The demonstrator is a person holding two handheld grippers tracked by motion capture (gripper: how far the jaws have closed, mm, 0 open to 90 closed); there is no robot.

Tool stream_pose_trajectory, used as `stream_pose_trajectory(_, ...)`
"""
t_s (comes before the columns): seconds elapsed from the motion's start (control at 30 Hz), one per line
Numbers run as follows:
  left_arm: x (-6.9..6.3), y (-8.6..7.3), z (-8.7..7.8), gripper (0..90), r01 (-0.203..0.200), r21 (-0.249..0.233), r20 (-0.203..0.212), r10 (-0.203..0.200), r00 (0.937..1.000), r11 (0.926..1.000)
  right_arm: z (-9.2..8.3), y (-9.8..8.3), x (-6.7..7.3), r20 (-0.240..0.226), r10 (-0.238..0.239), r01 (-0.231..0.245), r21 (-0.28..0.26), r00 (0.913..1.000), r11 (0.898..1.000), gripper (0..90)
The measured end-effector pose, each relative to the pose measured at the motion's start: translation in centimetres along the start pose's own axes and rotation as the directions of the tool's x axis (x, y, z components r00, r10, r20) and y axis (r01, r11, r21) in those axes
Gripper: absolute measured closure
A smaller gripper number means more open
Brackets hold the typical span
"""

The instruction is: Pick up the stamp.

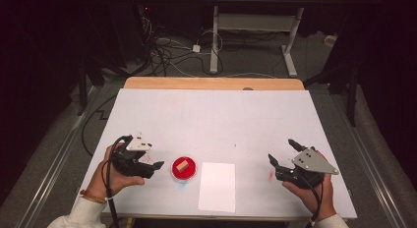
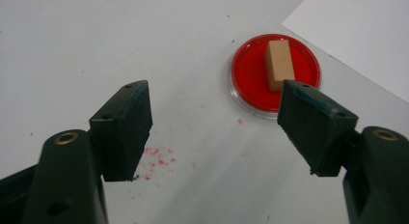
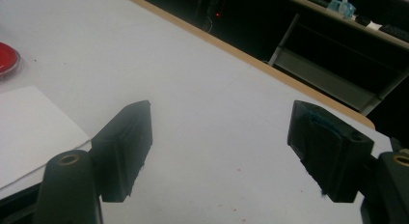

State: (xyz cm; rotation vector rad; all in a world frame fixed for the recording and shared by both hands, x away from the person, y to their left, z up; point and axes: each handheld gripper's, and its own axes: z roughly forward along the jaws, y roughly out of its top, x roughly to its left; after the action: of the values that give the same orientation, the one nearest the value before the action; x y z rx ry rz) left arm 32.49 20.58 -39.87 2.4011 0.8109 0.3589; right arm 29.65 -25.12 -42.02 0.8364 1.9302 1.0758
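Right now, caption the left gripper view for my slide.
Open left gripper faces a block in a red dish.

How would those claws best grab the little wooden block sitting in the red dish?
Probably across the two long flat sides of the wooden block, near its middle, coming down from above. It lies flat in the shallow red dish, whose low rim would likely block a level approach. The left gripper is nearest, its fingers wide open and empty.

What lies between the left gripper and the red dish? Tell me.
Only bare table with faint red specks, in the left gripper view, between the open left gripper and the dish.
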Motion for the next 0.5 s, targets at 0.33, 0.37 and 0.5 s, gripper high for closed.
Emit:
stream_pose_trajectory(0.33,-2.1,3.3,4.5,37.2,-0.070,0.131,0.065,0.062,0.9959,0.9888,-0.1,-0.3,0.4,0.023,-0.011,0.010,0.011,0.9997,1.000,26.4)
stream_pose_trajectory(0.37,-2.1,3.5,4.8,38.9,-0.070,0.141,0.069,0.061,0.9958,0.9875,-0.1,-0.4,0.3,0.022,-0.015,0.015,0.014,0.9996,1.000,26.4)
stream_pose_trajectory(0.5,-2.0,3.9,5.7,46.9,-0.074,0.160,0.112,0.057,0.9921,0.9844,-0.1,-0.4,0.5,0.019,-0.016,0.015,0.023,0.9997,1.000,26.5)
